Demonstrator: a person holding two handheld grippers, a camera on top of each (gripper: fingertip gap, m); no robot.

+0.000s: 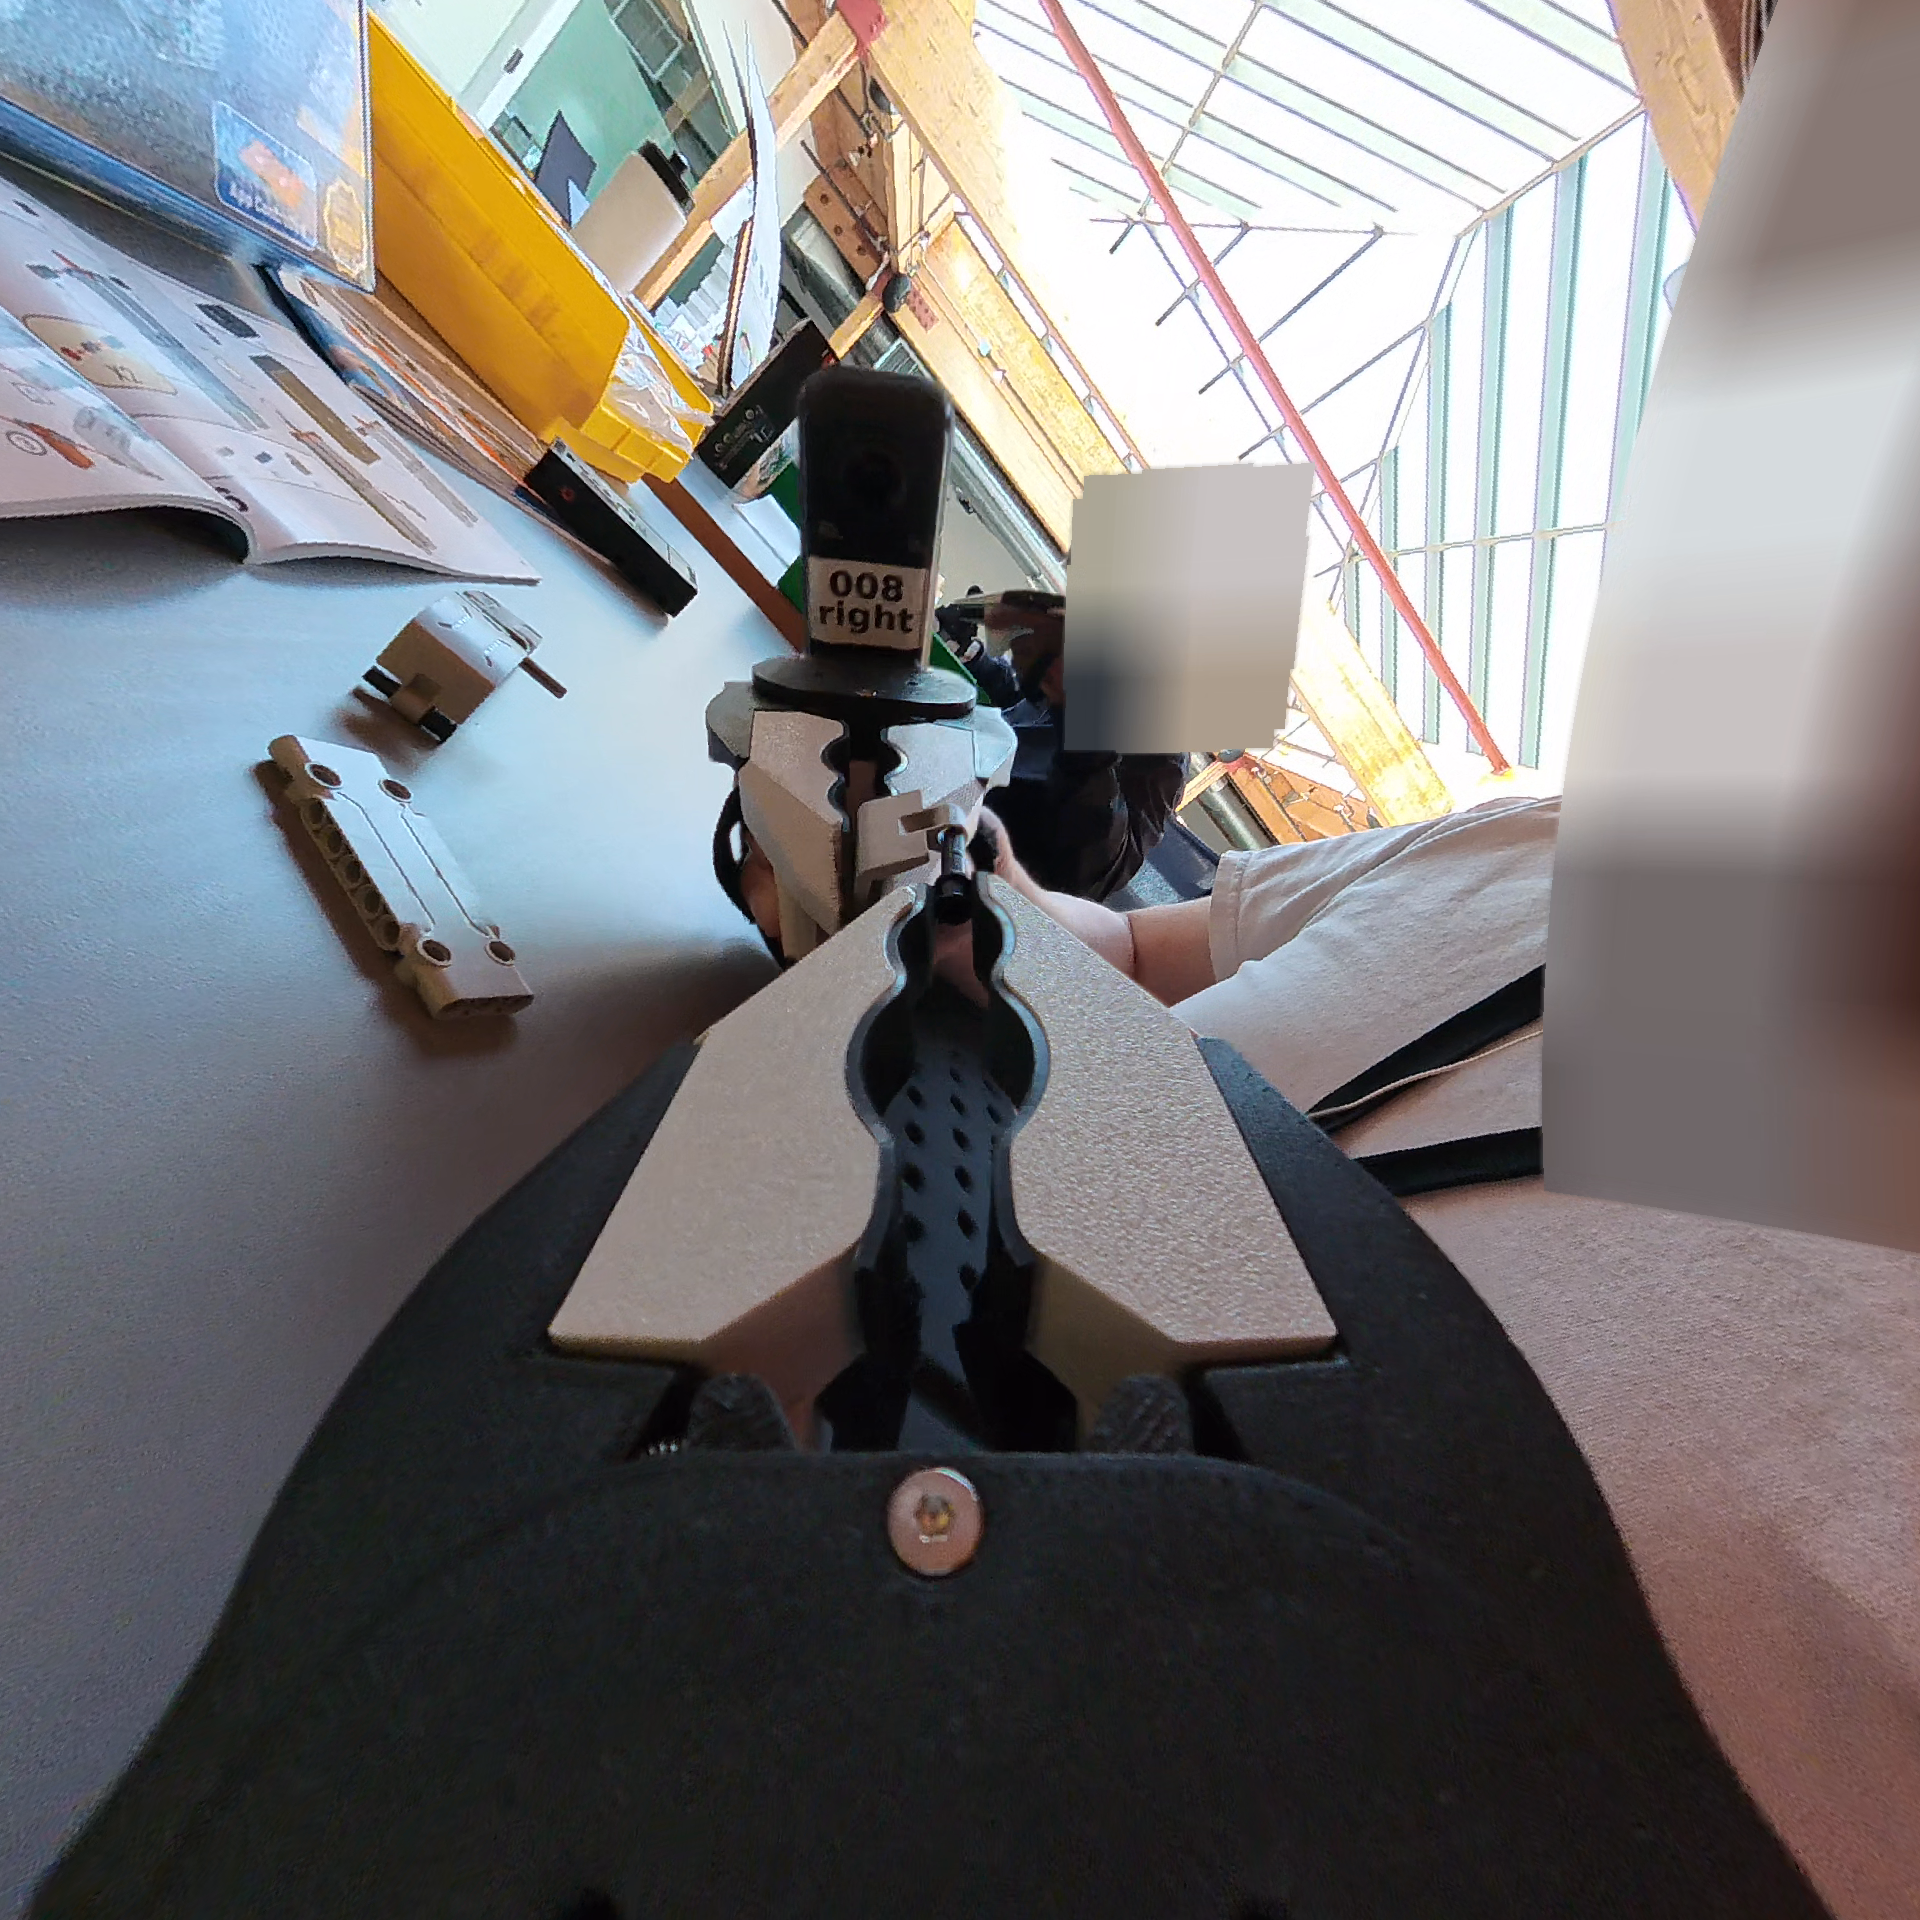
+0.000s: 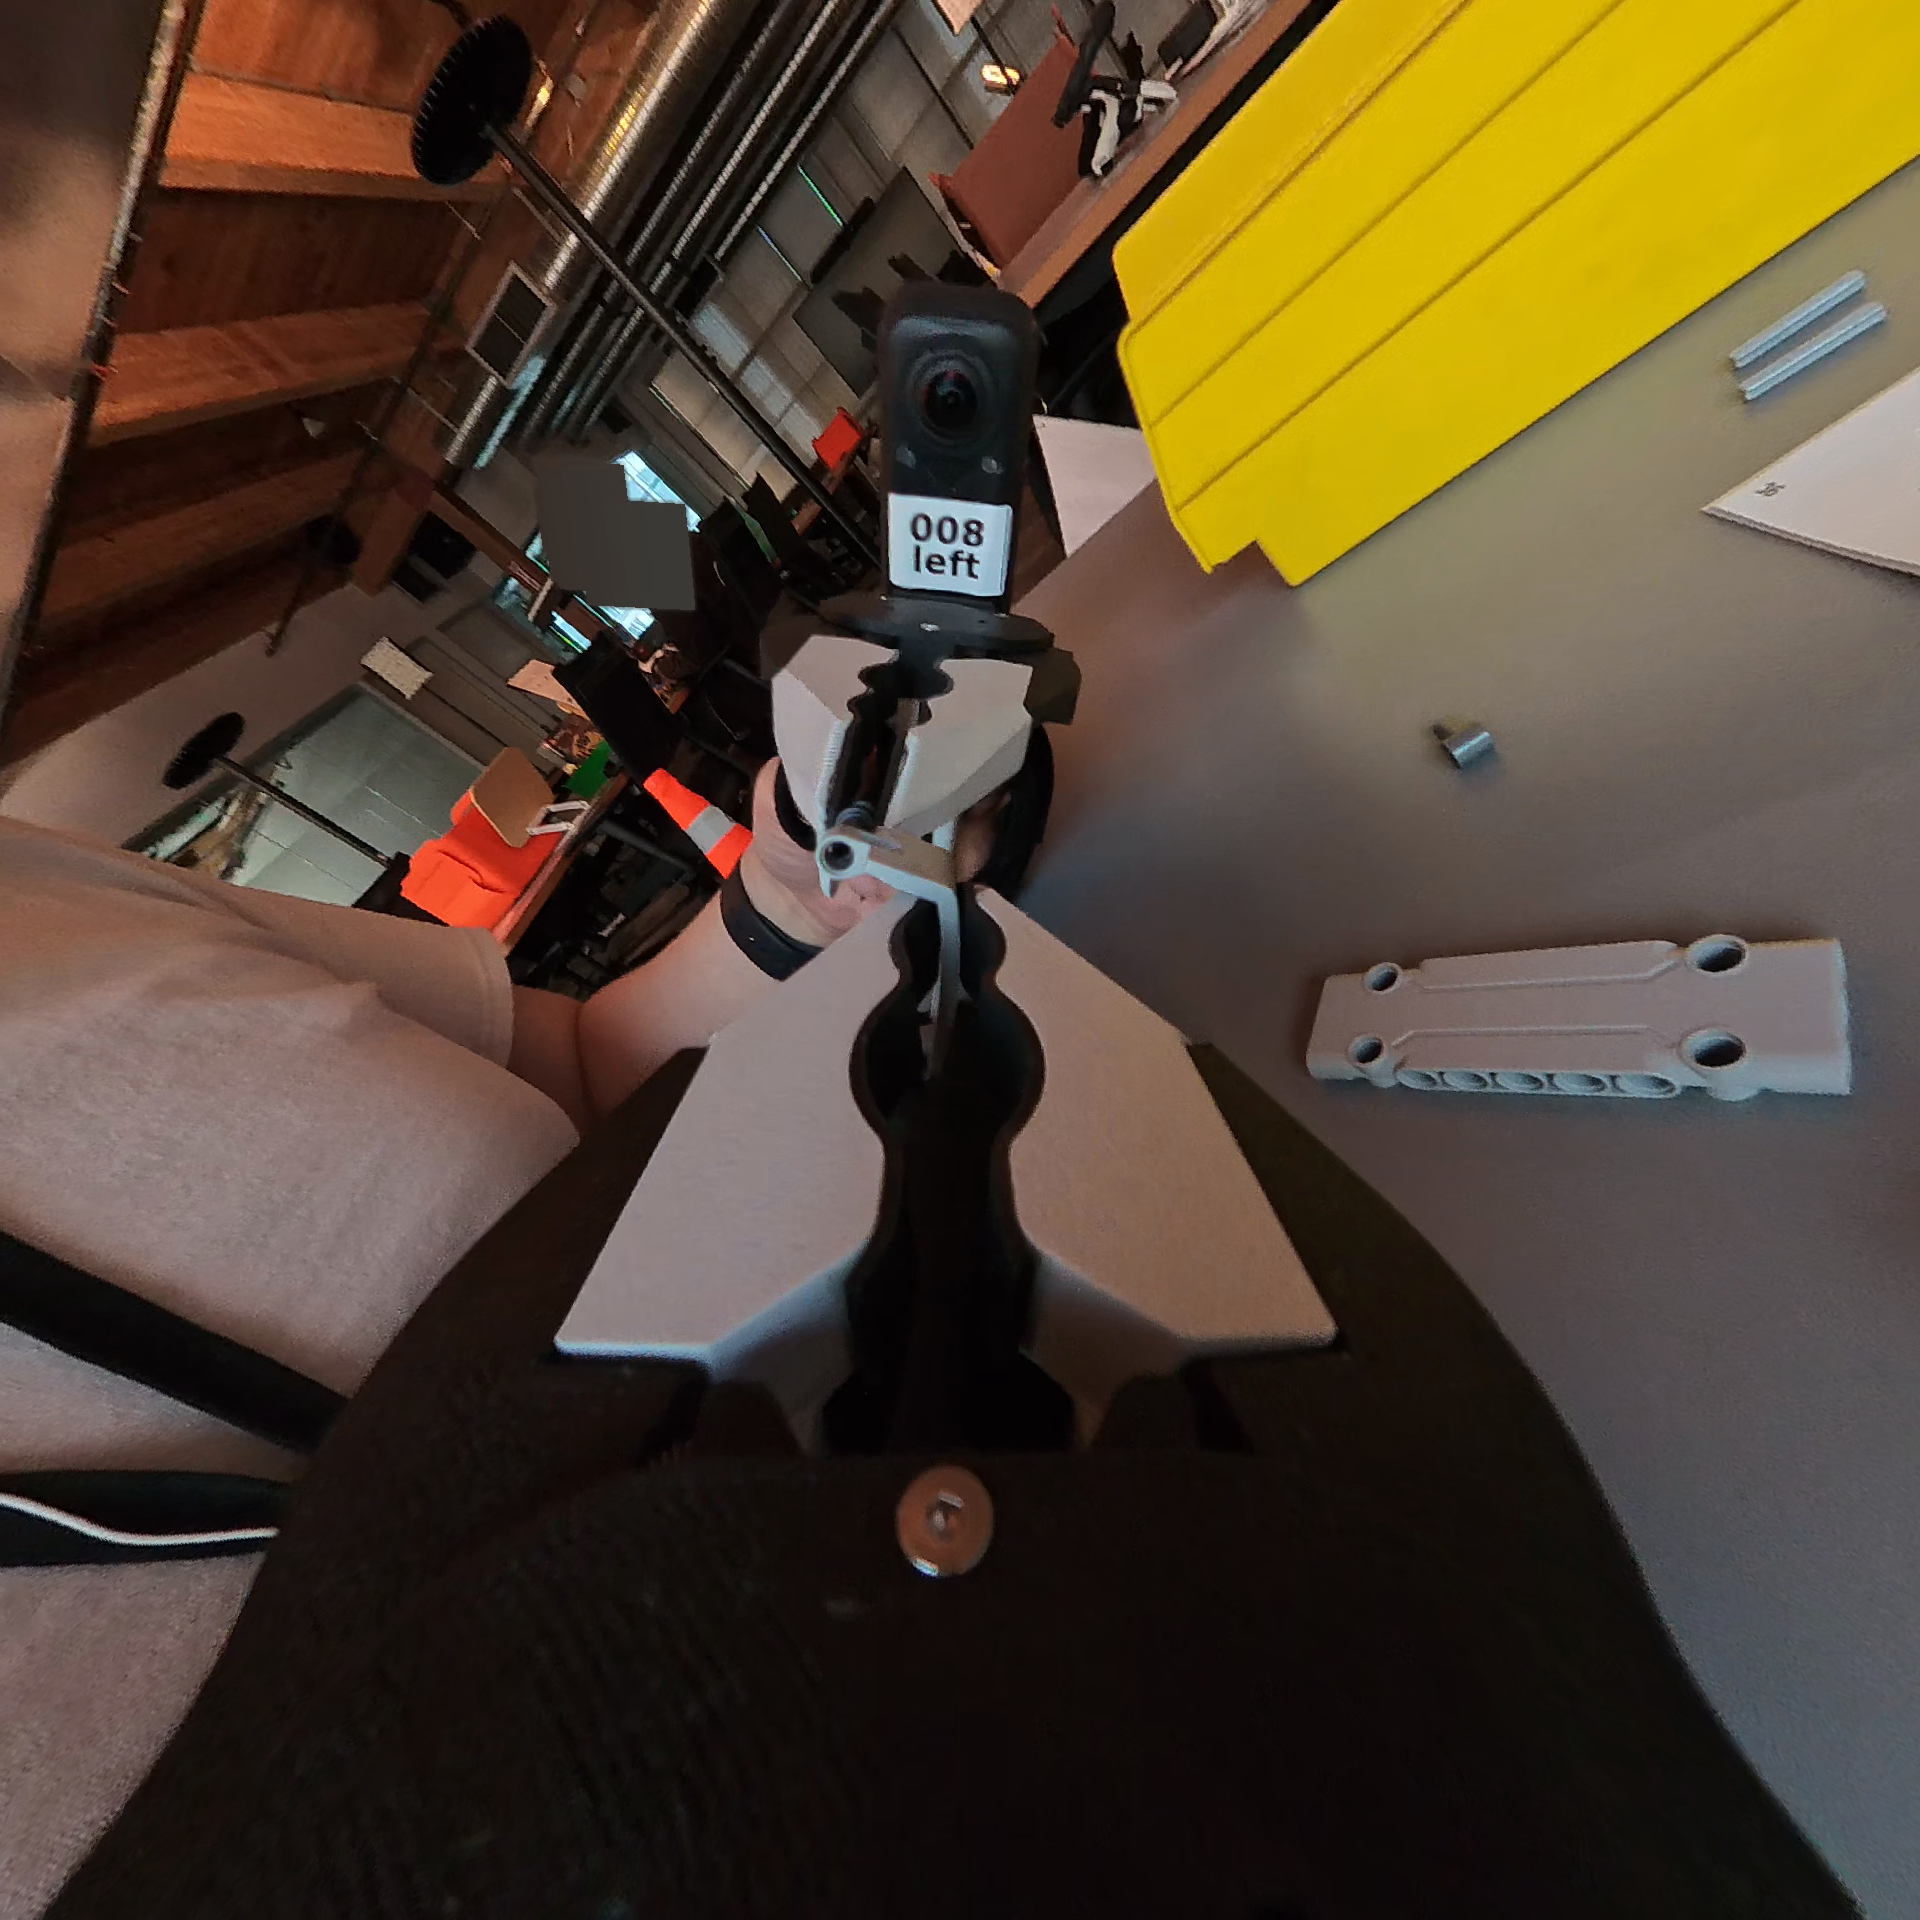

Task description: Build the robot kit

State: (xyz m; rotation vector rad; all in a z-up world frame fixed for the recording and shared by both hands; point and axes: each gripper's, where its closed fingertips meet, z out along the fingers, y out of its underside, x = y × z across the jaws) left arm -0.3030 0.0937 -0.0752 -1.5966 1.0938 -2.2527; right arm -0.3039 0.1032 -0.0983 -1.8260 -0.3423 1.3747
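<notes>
Both grippers are held in the air, tip to tip, above the grey table's edge. My left gripper is shut on a small black pin. My right gripper is shut on a thin light-grey connector piece with a round hole at its end. In the left wrist view the right gripper faces me with the grey piece touching the pin's far end. In the right wrist view the left gripper holds the black pin right at the hole. How deep the pin sits is hidden.
A long grey panel beam lies on the table. A small grey assembly, an open booklet, a box and yellow bins are farther back. Two grey axles and a small grey bush lie loose. A person's torso is close. Less than 4 cm separates the two grippers' tips.
</notes>
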